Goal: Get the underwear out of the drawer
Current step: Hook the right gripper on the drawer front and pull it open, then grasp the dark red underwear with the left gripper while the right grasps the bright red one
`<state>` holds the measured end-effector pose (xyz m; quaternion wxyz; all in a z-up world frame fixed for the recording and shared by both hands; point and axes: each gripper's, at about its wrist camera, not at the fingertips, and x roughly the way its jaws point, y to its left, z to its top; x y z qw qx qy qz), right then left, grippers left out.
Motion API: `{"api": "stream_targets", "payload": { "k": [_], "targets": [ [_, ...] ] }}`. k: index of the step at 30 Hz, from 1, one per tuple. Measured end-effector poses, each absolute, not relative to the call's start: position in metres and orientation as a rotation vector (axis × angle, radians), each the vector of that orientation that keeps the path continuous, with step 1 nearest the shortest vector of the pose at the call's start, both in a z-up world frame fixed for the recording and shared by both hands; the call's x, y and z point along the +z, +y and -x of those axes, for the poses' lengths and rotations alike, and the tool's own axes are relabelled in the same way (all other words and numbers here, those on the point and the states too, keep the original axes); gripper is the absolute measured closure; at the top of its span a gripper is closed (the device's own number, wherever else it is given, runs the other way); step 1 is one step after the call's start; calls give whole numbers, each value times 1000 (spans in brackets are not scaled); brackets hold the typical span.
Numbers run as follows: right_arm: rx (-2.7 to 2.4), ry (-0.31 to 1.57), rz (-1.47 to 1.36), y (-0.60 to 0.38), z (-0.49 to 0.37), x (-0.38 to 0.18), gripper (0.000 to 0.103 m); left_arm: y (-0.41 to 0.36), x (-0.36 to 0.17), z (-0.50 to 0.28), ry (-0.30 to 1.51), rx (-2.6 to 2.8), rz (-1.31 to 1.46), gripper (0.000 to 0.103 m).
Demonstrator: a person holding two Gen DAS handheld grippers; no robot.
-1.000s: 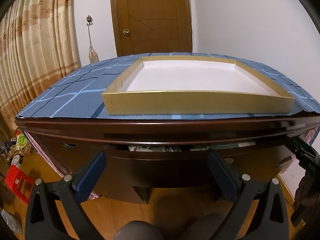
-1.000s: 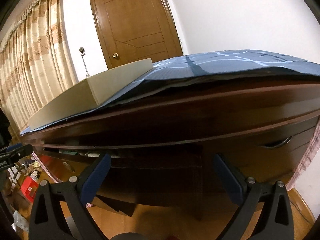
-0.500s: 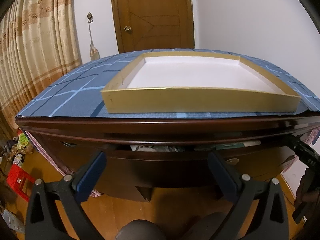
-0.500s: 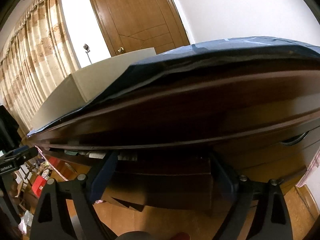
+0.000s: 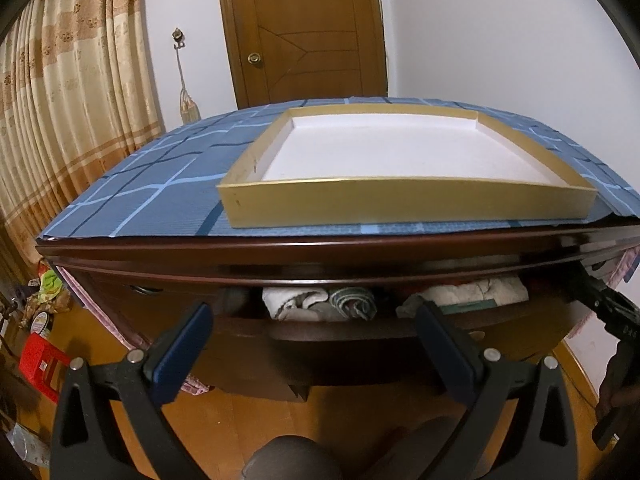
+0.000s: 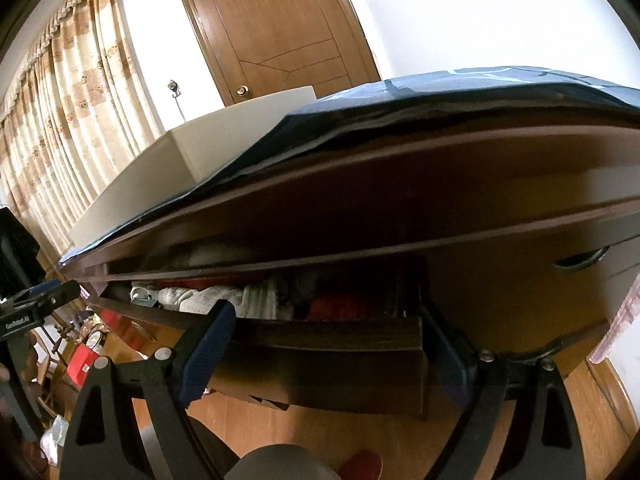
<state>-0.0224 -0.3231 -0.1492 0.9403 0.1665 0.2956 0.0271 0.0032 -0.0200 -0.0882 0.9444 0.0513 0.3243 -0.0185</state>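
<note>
A bedroom with a brown door, patterned curtains and a wooden floor framed a dark wooden dresser (image 5: 320, 256), its top covered by a blue checked cloth (image 5: 160, 196) on which a shallow gold-edged tray (image 5: 400, 204) sat. In the right wrist view the right gripper (image 6: 328, 344) filled the bottom of the frame with jaws spread wide; they had just narrowed a little, and the right-hand corner of the drawer (image 6: 340, 344) front stood between them, though whether the pads touched the wood was hard to judge in the shadow. Beyond the drawer's lip lay the underwear (image 6: 224, 300), a row of pale rolled and folded pieces beside something red. In the left wrist view the left gripper (image 5: 312, 348) stood equally wide at the bottom centre, holding nothing, aimed at the same bundles in the middle of the frame. The drawer seemed only partly open under the overhanging top, so pulling it straight and level, further out, would probably give clear reach; then one gripper should come down on a single roll, pinching its middle rather than a loose edge
</note>
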Motion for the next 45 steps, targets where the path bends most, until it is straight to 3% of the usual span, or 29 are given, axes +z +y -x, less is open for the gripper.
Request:
{"api": "stream_targets", "payload": {
  "k": [45],
  "targets": [
    [82, 676, -330, -324, 117, -147, 11, 7, -81, 56, 660, -70, -120, 0]
  ]
}}
